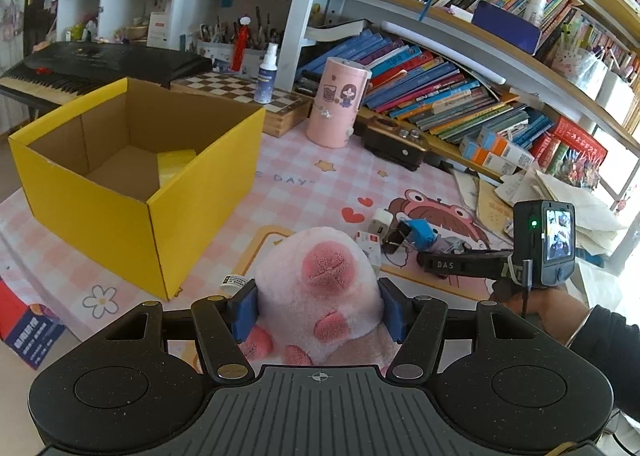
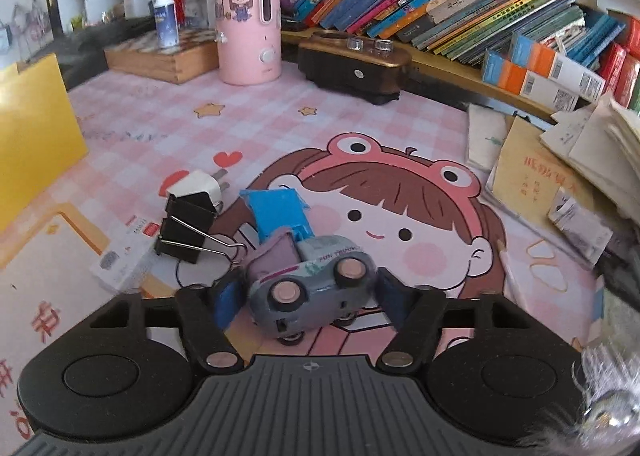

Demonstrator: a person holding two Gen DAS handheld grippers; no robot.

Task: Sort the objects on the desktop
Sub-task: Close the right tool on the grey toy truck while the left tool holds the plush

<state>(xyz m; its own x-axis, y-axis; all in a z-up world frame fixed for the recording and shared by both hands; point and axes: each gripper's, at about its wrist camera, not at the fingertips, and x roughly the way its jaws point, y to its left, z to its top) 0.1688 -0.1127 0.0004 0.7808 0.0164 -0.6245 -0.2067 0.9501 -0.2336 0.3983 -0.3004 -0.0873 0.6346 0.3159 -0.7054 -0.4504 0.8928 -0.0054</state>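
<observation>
Left gripper (image 1: 318,310) pinches pink plush toy (image 1: 320,288) between both pads, low over the desk mat (image 1: 320,160), right of the open yellow box (image 1: 132,160). Right gripper (image 2: 306,296) brackets a grey toy car (image 2: 310,284); pads look touching, probably gripped. Pick step done. Next: carry the plush over the box rim, release inside.

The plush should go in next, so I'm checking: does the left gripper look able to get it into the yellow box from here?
Probably yes. The left gripper is shut on the pink plush, and the yellow box stands open-topped to its left with nothing seen between them. Its inside looks mostly free.
</observation>
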